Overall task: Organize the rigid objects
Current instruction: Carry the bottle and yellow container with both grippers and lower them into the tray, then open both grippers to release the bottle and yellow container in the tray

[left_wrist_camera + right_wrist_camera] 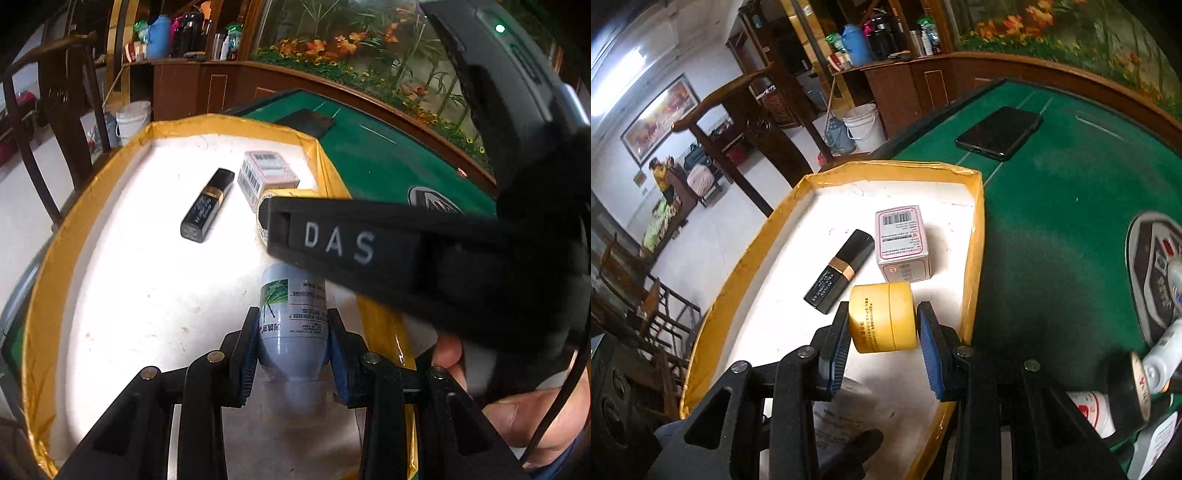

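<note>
A: Left claw (291,345): both blue pads pressed on a grey bottle (293,321), which is clamped between them, label facing up, its far end pointing away from the camera over the white floor of the tray (122,280).

B: Right claw (882,332): closed on the yellow jar (882,317), pads against its two sides, jar lying on its side between the fingers. It sits over the tray's near right part.

A: Seen from the left wrist, the other claw's black arm crosses just beyond the bottle and hides most of the jar.

B: Beyond the jar: black lipstick tube (840,271) to the left, lying flat; pink-and-white box (903,243) directly behind, just beside the jar. Tube and box are near each other, not touching.

A: Edges: yellow rim (977,236) of the tray close on the right of both claws. Left half of the tray floor is bare white.

B: Right of the rim, green tabletop (1052,229), a black phone (999,133) far back. More bottles (1161,362) lie at the right edge, well apart from the tray.
</note>
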Tool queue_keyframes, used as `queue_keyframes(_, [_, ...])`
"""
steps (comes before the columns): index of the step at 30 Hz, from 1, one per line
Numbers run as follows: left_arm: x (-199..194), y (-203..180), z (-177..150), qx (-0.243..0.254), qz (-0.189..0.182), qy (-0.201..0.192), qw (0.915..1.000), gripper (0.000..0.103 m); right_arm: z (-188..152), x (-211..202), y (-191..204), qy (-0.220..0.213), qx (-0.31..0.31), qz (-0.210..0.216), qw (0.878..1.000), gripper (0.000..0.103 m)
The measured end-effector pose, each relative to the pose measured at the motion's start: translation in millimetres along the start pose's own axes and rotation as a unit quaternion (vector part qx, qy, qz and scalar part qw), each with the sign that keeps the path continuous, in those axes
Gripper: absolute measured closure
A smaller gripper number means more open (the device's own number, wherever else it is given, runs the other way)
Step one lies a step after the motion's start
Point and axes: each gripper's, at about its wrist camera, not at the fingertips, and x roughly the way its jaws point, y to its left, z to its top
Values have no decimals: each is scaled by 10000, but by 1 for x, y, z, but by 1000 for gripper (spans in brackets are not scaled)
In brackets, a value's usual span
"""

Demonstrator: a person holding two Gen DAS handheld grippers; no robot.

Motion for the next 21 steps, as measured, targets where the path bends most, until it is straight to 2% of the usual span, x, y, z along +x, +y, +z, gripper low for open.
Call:
queue_keyframes(5, [-2, 1, -3, 63, 116, -65, 9999, 67, -3, 2, 10, -30, -384, -212, 9990, 68])
queue_keyframes(8, [-1, 6, -5, 4, 84, -56, 9999, 67, -6, 2, 13, -25, -474, -87, 9988, 68])
queue_keyframes(18, [-4, 8, -8, 24, 66, -111, 9999, 67, -9, 3, 18, -38, -565, -120, 9983, 68])
queue_keyframes(21, [-3, 7, -8, 32, 51, -93, 9999, 67, -10, 2, 19, -41, -560, -76, 9984, 65])
